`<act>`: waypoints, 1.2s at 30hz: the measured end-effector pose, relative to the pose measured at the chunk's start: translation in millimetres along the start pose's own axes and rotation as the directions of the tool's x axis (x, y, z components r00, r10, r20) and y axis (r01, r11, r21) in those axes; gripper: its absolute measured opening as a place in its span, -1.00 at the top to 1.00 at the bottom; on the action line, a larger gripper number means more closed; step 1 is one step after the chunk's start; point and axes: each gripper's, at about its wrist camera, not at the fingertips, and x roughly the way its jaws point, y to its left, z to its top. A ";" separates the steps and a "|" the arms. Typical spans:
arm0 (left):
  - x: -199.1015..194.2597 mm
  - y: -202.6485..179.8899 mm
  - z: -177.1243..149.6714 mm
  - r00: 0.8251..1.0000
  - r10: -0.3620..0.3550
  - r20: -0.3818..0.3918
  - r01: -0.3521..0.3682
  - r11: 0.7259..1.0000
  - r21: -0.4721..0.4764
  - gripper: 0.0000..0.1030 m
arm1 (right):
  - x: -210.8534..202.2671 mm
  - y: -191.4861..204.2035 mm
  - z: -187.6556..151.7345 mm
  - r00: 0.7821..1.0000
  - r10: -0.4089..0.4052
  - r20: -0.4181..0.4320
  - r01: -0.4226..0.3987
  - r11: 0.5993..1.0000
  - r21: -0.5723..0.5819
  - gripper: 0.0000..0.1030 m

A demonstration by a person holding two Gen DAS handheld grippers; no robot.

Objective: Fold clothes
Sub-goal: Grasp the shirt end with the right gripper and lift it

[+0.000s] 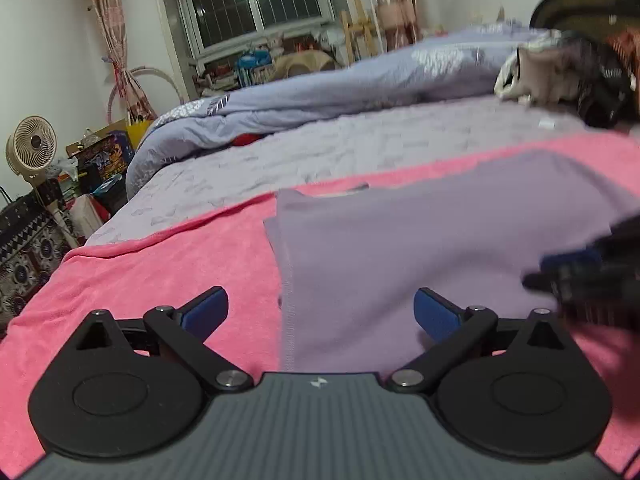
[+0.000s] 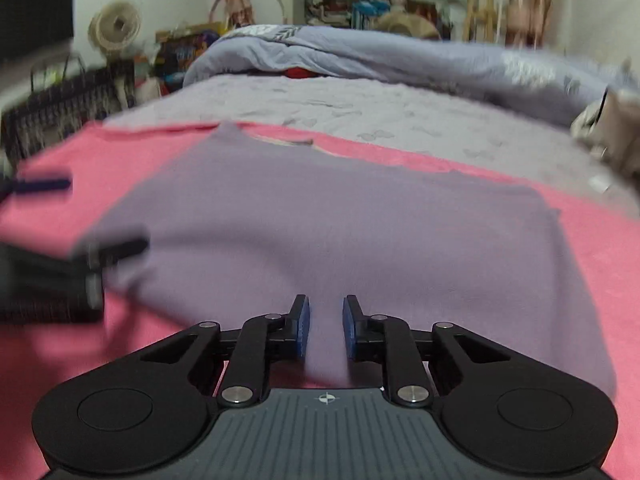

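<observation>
A: Purple garment (image 1: 420, 240) lies flat on the pink blanket (image 1: 160, 272); left gripper (image 1: 320, 312) hangs over its hemmed edge, jaws wide apart.

B: From the right wrist, the right gripper (image 2: 325, 326) has narrowed, and the garment's near edge sits between its pads (image 2: 304, 332).

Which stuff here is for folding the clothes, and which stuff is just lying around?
For the job:
- purple garment, spread flat
- pink blanket under it
- left gripper, open over the garment's edge
- right gripper, narrow gap, garment between its pads

Just lying about:
- blue quilt, bunched up
- fan
- pile of clothes
- patterned rug
</observation>
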 end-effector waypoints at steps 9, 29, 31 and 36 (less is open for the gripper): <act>0.2 -64.1 19.2 0.987 -0.115 0.108 0.104 0.989 0.107 -0.96 | -32.1 -32.9 -9.2 0.991 0.126 -0.037 -0.121 0.985 0.126 0.61; 25.2 -65.1 5.0 0.950 -0.280 -0.141 0.285 0.958 0.017 -0.77 | 75.2 -29.5 81.6 0.998 -0.014 -0.065 0.023 0.991 0.136 0.95; 26.6 -65.6 5.4 0.950 -0.281 -0.139 0.286 0.958 0.014 -0.77 | 102.4 -34.4 98.5 0.996 -0.030 -0.088 0.044 0.986 0.158 0.99; 28.2 -63.1 5.1 0.949 -0.287 -0.133 0.290 0.957 0.001 -0.77 | 157.4 -34.2 124.9 0.986 -0.120 -0.113 0.131 0.987 0.094 0.99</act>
